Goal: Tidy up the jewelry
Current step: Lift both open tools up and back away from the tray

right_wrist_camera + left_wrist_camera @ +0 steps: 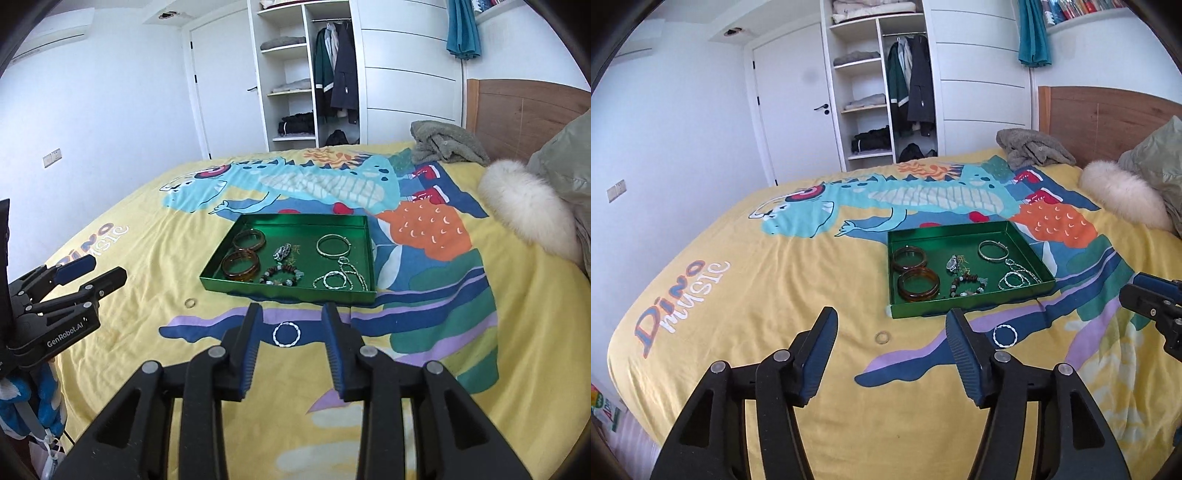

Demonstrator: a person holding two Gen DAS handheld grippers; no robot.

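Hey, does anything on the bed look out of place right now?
Yes. Two pieces lie loose on the yellow bedspread, outside the green metal tray: a twisted silver bangle just before the right gripper, and a small pale ring left of it.

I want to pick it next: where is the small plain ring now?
In the left wrist view, the small ring lies on the yellow bedspread, outside the green tray, near its front left corner.

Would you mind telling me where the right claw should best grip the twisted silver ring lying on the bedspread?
Come from straight above: the twisted silver ring lies flat on the soft bedspread, centred between the open right claw. Probably pinch across its band, one finger inside, one outside.
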